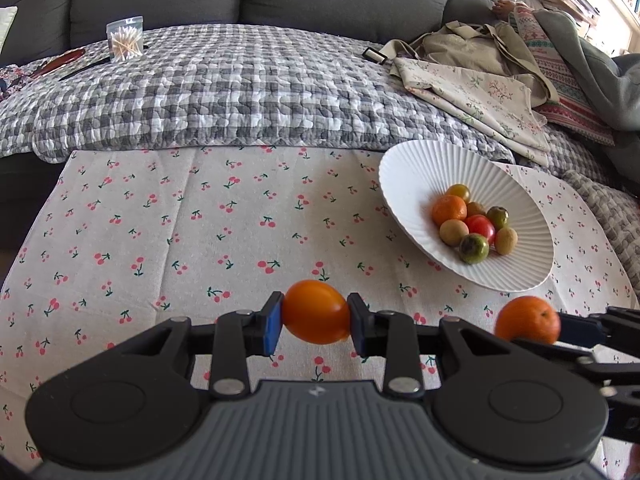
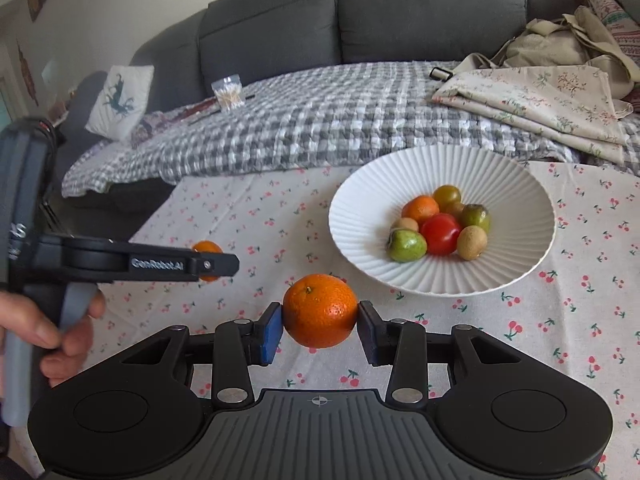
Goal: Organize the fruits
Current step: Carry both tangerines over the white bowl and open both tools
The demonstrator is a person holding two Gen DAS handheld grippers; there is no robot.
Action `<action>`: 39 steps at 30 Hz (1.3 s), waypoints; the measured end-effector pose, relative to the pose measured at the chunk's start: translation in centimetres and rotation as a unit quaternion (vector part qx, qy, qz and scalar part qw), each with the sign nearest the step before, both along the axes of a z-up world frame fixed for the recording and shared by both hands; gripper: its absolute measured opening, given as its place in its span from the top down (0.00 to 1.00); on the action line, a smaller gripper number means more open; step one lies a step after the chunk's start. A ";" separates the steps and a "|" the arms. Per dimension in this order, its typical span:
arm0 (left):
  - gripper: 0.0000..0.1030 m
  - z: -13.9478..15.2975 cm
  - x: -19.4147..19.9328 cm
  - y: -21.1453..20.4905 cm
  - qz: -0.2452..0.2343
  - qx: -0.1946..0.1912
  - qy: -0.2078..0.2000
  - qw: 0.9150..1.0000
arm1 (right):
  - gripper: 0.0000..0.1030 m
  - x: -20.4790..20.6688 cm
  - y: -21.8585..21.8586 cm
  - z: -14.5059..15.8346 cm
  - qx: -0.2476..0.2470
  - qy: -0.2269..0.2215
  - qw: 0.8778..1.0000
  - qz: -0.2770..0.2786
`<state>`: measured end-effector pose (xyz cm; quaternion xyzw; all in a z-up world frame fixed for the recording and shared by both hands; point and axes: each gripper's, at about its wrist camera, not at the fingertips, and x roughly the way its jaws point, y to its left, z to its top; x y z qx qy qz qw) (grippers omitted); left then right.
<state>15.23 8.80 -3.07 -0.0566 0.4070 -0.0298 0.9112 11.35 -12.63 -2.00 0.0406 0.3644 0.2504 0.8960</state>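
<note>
Table: covered by a cherry-print cloth (image 2: 248, 216), filling the lower half of both views; a sofa with a checked quilt (image 1: 224, 92) lies behind it in the upper half.
Bowl: the white ribbed bowl (image 2: 368, 208) sits right of centre in the right wrist view and at middle right in the left wrist view (image 1: 416, 164); it already holds a heap of small fruits, among them a red tomato (image 2: 440, 234).
Right gripper: the right gripper (image 2: 320, 328) pinches a mandarin (image 2: 320, 310), both pads pressed against its sides, at lower centre of its own view.
Left gripper: the left gripper (image 1: 316, 320) is clamped on an orange tomato (image 1: 314, 312), whose long axis runs across the pads, slightly tilted.
Key relation: from the right gripper the bowl lies up and to the right, near; from the left gripper it lies further off, up and to the right, with the mandarin (image 1: 528, 320) between.
Nearer hand: the right, by my judgement, so its fruit probably goes in first.
Risk: the two grippers could crowd each other at the bowl's near rim.
</note>
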 end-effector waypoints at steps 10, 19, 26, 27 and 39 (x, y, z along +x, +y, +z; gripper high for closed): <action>0.69 0.7 0.0 -0.7 -0.009 -0.015 -0.027 0.999 | 0.62 -0.1 -2.2 2.0 0.027 -0.019 0.999 -0.022; 0.69 1.5 0.3 -1.7 -0.027 -0.025 -0.057 0.998 | 0.62 0.7 -5.3 2.9 0.039 -0.031 0.997 -0.059; 0.69 1.8 1.5 -2.9 -0.050 -0.051 -0.070 0.995 | 0.62 1.8 -8.7 3.1 0.042 -0.038 0.993 -0.107; 0.69 1.8 1.7 -3.1 -0.053 -0.056 -0.070 0.995 | 0.62 2.0 -9.1 3.0 0.041 -0.036 0.992 -0.117; 0.69 -0.1 5.3 -5.7 -0.083 -0.049 -0.063 0.993 | 0.62 5.5 -10.4 0.8 0.002 -0.034 0.987 -0.158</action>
